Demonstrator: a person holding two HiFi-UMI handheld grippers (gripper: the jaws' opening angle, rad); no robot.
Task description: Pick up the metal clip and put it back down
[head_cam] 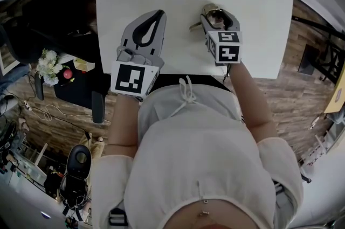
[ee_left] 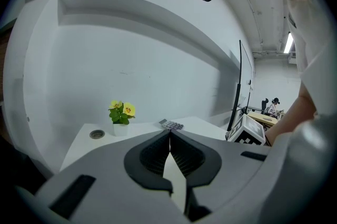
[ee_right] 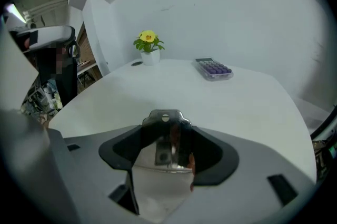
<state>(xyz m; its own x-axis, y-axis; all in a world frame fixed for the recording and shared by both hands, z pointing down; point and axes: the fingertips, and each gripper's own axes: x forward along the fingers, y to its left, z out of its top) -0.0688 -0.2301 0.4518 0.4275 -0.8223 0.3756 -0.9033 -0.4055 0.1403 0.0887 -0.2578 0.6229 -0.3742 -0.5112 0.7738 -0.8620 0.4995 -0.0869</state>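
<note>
Your right gripper (ee_right: pixel 166 129) is pinching the shiny silver metal clip (ee_right: pixel 164 115) between its jaws. Your left gripper (ee_left: pixel 169 138) is waiting beside it, jaws pressed together on nothing. The clip's slick plates could be slipping or twisting in the pads, and a high release risks it skidding off the white table (ee_right: pixel 247 96) below. Its long axis is running along the jaws, holed tab pointing forward.

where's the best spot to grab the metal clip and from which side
Pinch the metal clip across its broad shiny sides, from above, as the right gripper holds it: pads seat flat, holed tab pokes past the tips.
</note>
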